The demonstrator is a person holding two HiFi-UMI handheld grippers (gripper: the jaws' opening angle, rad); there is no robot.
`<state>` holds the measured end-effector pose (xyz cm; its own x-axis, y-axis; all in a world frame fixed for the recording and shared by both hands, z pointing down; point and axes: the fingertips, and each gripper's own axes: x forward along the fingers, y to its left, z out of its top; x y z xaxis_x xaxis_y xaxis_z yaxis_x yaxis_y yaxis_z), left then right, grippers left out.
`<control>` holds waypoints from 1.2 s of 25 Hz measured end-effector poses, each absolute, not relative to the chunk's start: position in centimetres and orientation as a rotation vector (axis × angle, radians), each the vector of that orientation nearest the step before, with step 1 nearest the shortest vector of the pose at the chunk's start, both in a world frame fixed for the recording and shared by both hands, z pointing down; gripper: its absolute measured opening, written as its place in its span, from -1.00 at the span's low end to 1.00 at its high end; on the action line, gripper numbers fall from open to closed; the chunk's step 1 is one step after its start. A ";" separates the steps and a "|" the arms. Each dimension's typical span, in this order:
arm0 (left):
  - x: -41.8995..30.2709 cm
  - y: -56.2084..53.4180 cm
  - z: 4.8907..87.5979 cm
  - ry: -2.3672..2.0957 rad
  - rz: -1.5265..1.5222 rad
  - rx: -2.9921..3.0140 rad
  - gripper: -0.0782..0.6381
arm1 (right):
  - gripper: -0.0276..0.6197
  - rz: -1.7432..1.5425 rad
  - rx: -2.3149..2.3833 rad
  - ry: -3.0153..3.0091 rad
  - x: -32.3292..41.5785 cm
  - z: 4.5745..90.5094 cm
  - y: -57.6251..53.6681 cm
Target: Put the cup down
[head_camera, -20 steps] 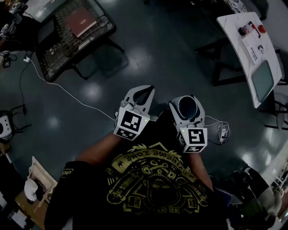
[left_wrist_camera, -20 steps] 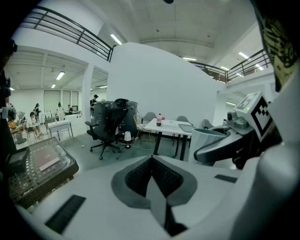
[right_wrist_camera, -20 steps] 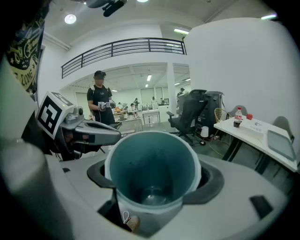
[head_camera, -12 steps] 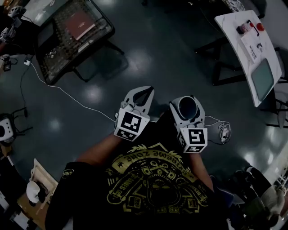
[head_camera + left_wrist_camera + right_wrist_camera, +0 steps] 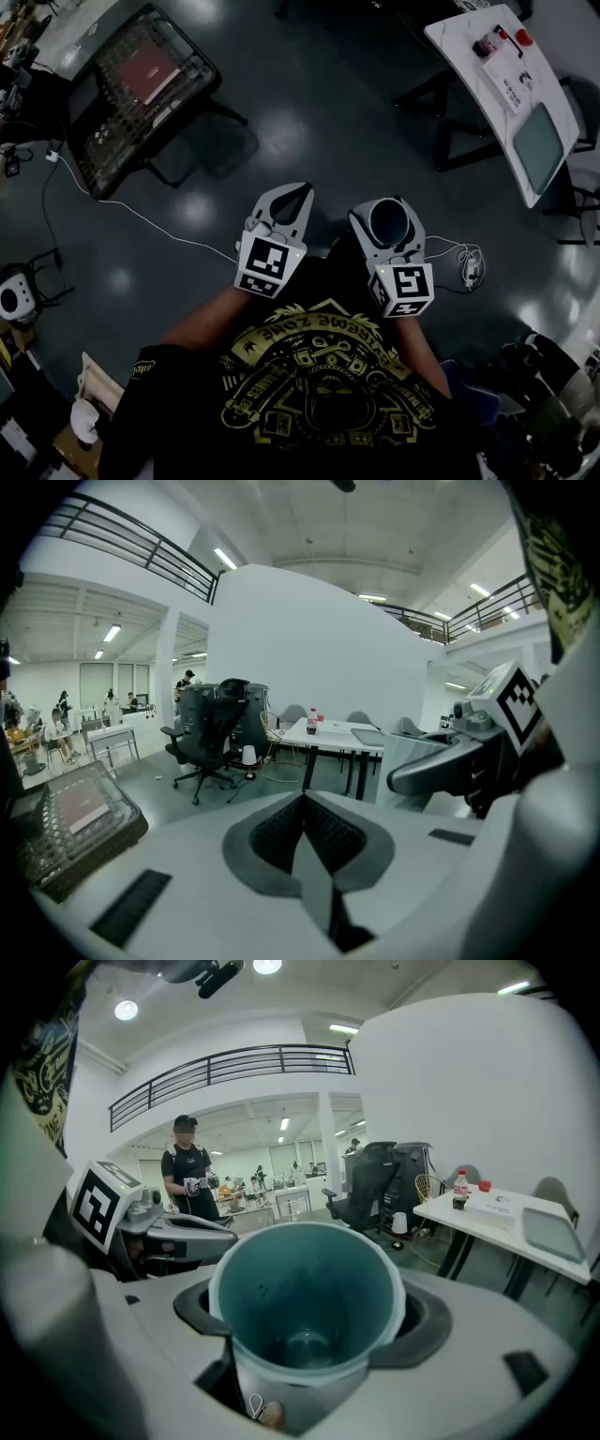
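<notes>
Far to the left, a dark wire table (image 5: pixel 183 89) stands on the floor. A red-brown book (image 5: pixel 145 73) lies near the middle of its top. A white cable (image 5: pixel 141 202) runs over the floor from there toward the person.

The person wears a black shirt (image 5: pixel 319 375) with gold print and holds both tools out in front, side by side. The left gripper (image 5: pixel 298 190) is closed tight. Its two jaws meet at the tips and there is nothing between them. In the left gripper view, the dark ribbed pads (image 5: pixel 277 834) press right against each other.

Just beside it, the right gripper (image 5: pixel 387 208) has its jaws spread wide around the cup (image 5: pixel 388 223). One jaw presses on each side, so the cup is held fast. The cup is blue-green inside with a pale rim, and its mouth faces up. It hangs in the air above the dark, shiny floor.

Well apart to the right stands a white table (image 5: pixel 469 42). A grey screen (image 5: pixel 539 145) lies flat at the near end of the tabletop. In the right gripper view, a small bottle (image 5: pixel 460 1190) with a red cap stands near the tabletop's left edge.
</notes>
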<state>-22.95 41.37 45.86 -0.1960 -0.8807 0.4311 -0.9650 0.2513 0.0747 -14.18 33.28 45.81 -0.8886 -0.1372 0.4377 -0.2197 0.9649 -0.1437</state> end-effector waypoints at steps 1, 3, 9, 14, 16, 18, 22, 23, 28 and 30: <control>-22.8 40.9 45.7 -2.138 0.299 1.697 -0.75 | 0.26 0.267 0.264 -2.681 -14.0 45.7 32.9; -22.4 39.7 45.5 -2.126 0.300 1.725 -0.75 | 0.26 0.266 0.286 -2.685 -13.6 45.4 31.9; -20.9 35.6 44.4 -2.107 0.295 1.786 -0.75 | 0.26 0.275 0.370 -2.679 -11.6 44.6 27.9; -19.4 31.8 43.6 -2.074 0.308 1.849 -0.75 | 0.26 0.288 0.435 -2.689 -10.2 44.0 24.5; -18.9 30.4 43.4 -2.065 0.314 1.868 -0.75 | 0.26 0.294 0.453 -2.695 -9.6 44.0 23.3; -18.4 29.1 43.2 -2.057 0.320 1.882 -0.75 | 0.26 0.302 0.464 -2.703 -9.0 43.8 22.2; -17.1 26.6 43.1 -2.036 0.333 1.910 -0.75 | 0.26 0.314 0.499 -2.708 -7.7 43.7 19.9; -16.7 26.0 43.1 -2.029 0.334 1.918 -0.75 | 0.26 0.316 0.508 -2.710 -7.3 43.7 19.4; -14.5 22.1 43.0 -1.999 0.330 1.965 -0.75 | 0.26 0.321 0.554 -2.706 -4.9 43.8 16.0; -13.5 20.3 42.8 -1.991 0.332 1.990 -0.75 | 0.26 0.318 0.577 -2.708 -3.7 43.7 14.4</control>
